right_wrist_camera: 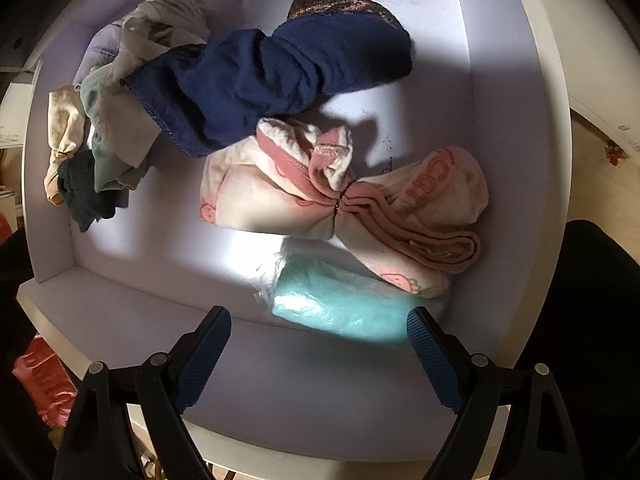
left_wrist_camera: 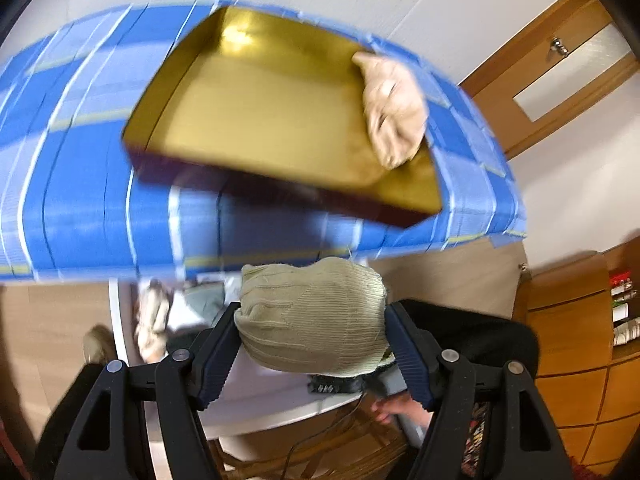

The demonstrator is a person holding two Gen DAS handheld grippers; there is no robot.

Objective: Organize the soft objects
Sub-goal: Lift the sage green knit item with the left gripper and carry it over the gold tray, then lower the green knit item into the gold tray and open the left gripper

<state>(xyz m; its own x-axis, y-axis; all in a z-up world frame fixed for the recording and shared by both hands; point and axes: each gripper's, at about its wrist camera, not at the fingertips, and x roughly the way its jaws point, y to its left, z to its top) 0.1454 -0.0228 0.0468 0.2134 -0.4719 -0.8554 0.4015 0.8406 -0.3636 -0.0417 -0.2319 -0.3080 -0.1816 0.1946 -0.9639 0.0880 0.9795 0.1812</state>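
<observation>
You are carrying a rolled knit piece [left_wrist_camera: 312,316], gripped in the left tongs [left_wrist_camera: 312,344], toward the gold tray [left_wrist_camera: 168,92] ahead on the blue checked cloth [left_wrist_camera: 80,200]. The right tongs [right_wrist_camera: 320,344] are hanging open and empty above the white drawer [right_wrist_camera: 132,304]. Next: lowering into the tray beside the beige bundle [left_wrist_camera: 394,108], then releasing.
</observation>
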